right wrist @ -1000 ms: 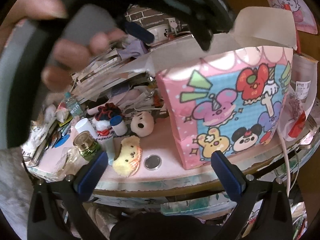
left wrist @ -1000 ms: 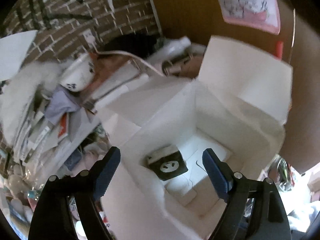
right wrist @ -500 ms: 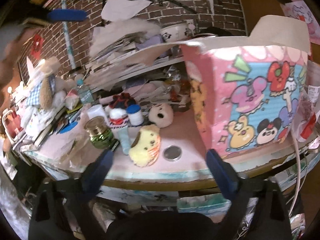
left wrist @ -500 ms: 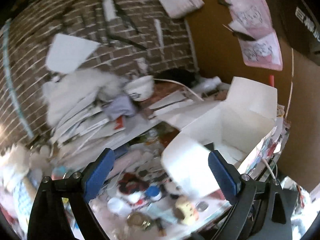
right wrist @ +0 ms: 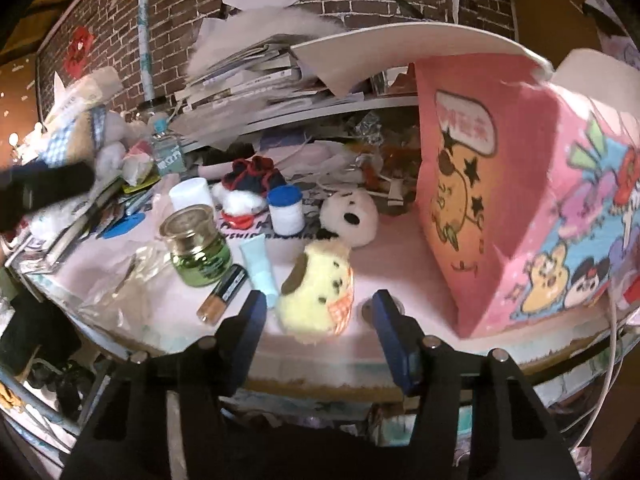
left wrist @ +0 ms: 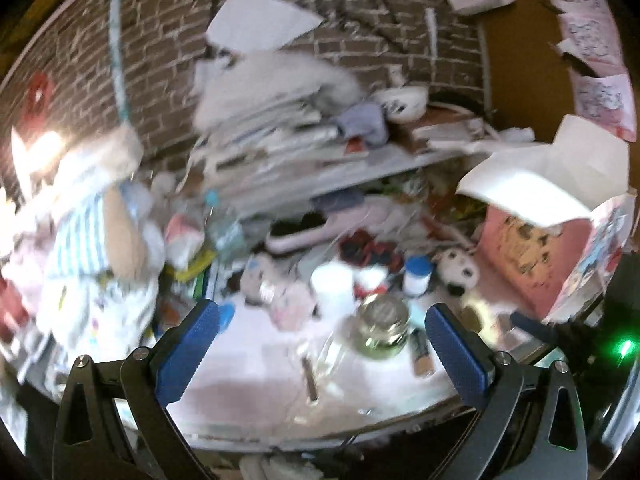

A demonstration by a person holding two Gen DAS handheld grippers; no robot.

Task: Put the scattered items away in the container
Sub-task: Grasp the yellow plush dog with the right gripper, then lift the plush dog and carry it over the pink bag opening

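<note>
Your right gripper sits low at the centre of the right wrist view, its blue-padded jaws spread apart on either side of the round yellow plush toy with a brown ear. Whether the pads touch the plush you cannot tell from here; the toy lies on the pale pink tabletop near its front edge.

The pink cartoon-printed cardboard box stands at the right of that frame with its white flaps open, well apart from the plush. Just behind the yellow toy lies a white round plush with a black mouth. To the left of centre you have a pale blue squeeze tube, a small black-and-orange cylinder beside it, a green glass jar with a gold lid, a white bottle with a blue cap and a taller white cylinder.

Your left gripper is at the bottom of the blurred left wrist view, jaws wide apart and holding nothing. Between its pads you see the same green glass jar; the pink box sits at the right edge of that frame.

A brick wall with stacked papers fills the upper part.
</note>
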